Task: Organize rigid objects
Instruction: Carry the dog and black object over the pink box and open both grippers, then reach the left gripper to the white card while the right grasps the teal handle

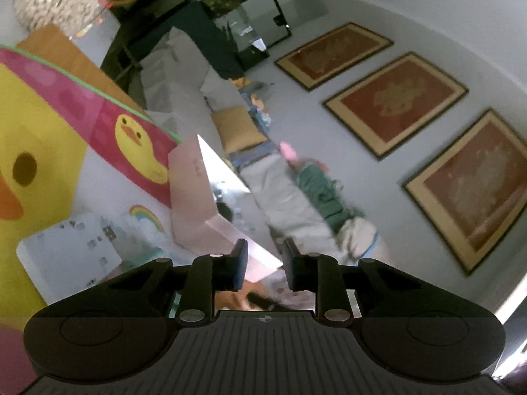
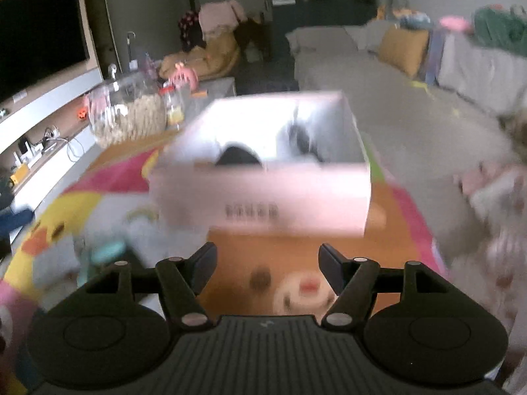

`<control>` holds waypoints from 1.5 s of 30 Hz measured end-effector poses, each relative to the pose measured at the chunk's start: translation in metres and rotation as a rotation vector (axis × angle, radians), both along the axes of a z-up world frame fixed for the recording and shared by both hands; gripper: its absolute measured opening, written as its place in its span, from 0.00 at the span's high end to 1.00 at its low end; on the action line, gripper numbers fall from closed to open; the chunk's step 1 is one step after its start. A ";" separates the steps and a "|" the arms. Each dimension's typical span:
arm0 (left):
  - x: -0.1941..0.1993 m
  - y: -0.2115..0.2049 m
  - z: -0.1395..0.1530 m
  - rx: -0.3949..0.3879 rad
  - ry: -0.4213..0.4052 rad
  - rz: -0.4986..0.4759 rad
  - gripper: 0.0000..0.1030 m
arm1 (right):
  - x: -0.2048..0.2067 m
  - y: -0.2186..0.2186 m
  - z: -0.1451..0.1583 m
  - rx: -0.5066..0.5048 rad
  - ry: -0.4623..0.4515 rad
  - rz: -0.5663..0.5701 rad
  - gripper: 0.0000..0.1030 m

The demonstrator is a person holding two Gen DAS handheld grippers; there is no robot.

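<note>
A pink open-top box (image 2: 263, 194) stands on a colourful duck-print mat (image 2: 108, 177), with dark objects (image 2: 238, 156) inside it. My right gripper (image 2: 267, 263) is open and empty, just in front of the box's near wall. In the left wrist view the same box (image 1: 194, 197) appears tilted, seen from its side. My left gripper (image 1: 263, 263) has its jaws close together around the box's near edge; the view is tilted and blurred, so contact is unclear.
A glass jar of nuts (image 2: 128, 112) and small bottles stand behind the box. A teal round object (image 2: 107, 251) lies on the mat at left. A white card (image 1: 69, 247) lies on the mat. A grey sofa (image 2: 378, 75) with cushions is beyond.
</note>
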State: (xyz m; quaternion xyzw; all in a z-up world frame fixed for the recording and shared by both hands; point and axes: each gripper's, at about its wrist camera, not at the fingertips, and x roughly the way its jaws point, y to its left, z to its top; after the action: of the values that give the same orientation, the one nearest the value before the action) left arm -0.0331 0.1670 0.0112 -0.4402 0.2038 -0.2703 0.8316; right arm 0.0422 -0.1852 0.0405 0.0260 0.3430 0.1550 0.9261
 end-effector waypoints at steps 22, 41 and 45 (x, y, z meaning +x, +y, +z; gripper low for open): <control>-0.023 -0.004 0.039 0.571 0.062 0.275 0.75 | -0.014 -0.013 -0.015 0.088 -0.030 -0.004 0.33; -0.017 -0.062 0.013 1.013 0.106 -0.054 0.72 | -0.012 -0.013 -0.016 0.087 -0.015 -0.001 0.32; -0.018 -0.072 0.006 1.085 0.101 -0.067 0.68 | -0.012 -0.013 -0.017 0.088 -0.014 -0.001 0.31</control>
State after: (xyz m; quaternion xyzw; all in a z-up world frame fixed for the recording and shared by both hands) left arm -0.0513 0.0950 0.0173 0.0464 0.3677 -0.1314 0.9194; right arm 0.0300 -0.1981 0.0239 0.0656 0.3293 0.1697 0.9265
